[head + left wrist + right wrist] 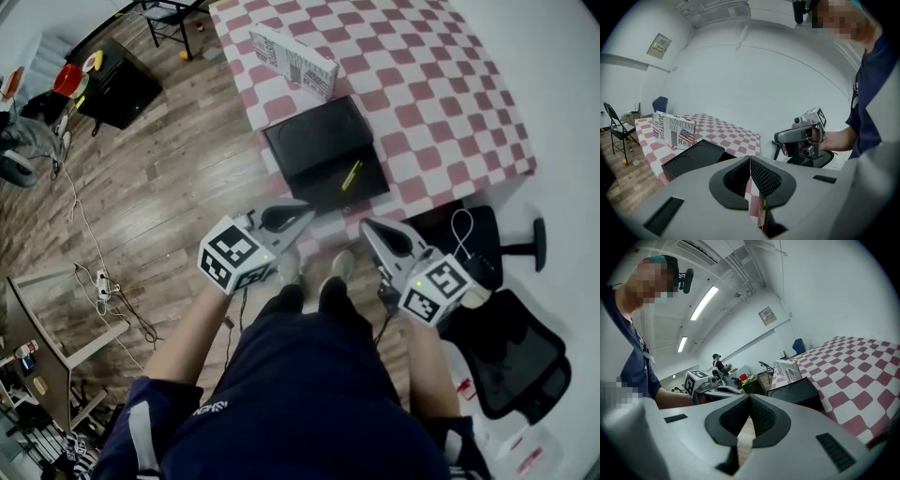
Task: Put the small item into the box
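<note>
Head view: checkered table [441, 103] ahead, black box [314, 139] at its near edge, white printed carton [293, 61] just beyond it. Small yellow item [352, 174] lies on the near, darker part of the black box; can't tell if it sits down inside. Both tools are held low in front of the person's legs, short of the table and well apart from the item. Left gripper [307, 212] and right gripper [366, 226] point toward the table edge. Black office chair [511, 347] to the right, wood floor [159, 178] to the left. Left gripper view: left gripper [750, 159] has its jaws closed tip to tip, nothing between them. Beyond them, black box [691, 157] and carton [674, 130] on the table [733, 133]; the yellow item doesn't show here. Right gripper [801, 137] is visible in the person's hand at the right. Right gripper view: right gripper [750, 397] also has jaws pressed together, empty. Black box [794, 389], carton [787, 371] and table [862, 366] to the right, left gripper [710, 386] to the left.
</note>
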A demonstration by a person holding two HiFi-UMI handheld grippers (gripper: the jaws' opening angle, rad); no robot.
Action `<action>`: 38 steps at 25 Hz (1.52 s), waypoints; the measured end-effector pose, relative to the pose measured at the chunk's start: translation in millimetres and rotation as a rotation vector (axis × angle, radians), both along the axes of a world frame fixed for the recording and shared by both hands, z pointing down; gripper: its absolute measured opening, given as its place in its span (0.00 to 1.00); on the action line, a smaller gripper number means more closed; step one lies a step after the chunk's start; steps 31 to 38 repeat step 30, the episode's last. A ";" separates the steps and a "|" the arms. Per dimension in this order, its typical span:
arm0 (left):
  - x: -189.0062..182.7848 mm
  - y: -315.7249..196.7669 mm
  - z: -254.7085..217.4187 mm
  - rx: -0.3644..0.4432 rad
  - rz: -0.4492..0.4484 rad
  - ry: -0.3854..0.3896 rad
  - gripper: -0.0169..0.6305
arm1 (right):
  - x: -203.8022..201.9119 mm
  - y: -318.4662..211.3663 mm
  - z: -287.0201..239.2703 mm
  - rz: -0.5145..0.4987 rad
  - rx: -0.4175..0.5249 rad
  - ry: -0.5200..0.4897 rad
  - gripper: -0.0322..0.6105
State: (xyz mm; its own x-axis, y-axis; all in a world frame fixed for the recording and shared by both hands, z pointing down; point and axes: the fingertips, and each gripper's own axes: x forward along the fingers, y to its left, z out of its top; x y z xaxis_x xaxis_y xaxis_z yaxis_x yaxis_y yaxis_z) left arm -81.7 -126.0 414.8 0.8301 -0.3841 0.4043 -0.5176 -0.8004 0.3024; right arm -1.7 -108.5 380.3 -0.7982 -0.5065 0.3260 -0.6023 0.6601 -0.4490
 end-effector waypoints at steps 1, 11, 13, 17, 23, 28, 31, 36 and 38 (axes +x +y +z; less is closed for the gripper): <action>-1.7 2.2 -1.3 0.001 -0.001 0.004 0.08 | -2.6 1.3 -1.2 -0.003 0.004 0.002 0.06; -12.0 15.7 -12.4 -0.008 -0.024 0.044 0.08 | -18.0 15.0 -7.0 -0.026 0.019 0.013 0.06; -12.4 17.0 -14.5 -0.006 -0.027 0.050 0.08 | -19.2 17.5 -6.9 -0.029 0.017 0.015 0.06; -13.0 19.6 -15.2 -0.004 -0.033 0.055 0.08 | -20.2 20.8 -6.4 -0.030 0.011 0.014 0.06; -12.6 23.1 -14.6 -0.002 -0.042 0.055 0.08 | -21.7 24.9 -3.4 -0.044 0.009 0.012 0.06; -10.6 25.6 -14.3 0.006 -0.042 0.051 0.08 | -20.7 26.5 -4.9 -0.050 0.015 0.012 0.06; -9.1 26.5 -15.3 0.004 -0.044 0.053 0.08 | -20.0 27.0 -5.8 -0.052 0.018 0.013 0.06; -9.1 26.5 -15.3 0.004 -0.044 0.053 0.08 | -20.0 27.0 -5.8 -0.052 0.018 0.013 0.06; -9.1 26.5 -15.3 0.004 -0.044 0.053 0.08 | -20.0 27.0 -5.8 -0.052 0.018 0.013 0.06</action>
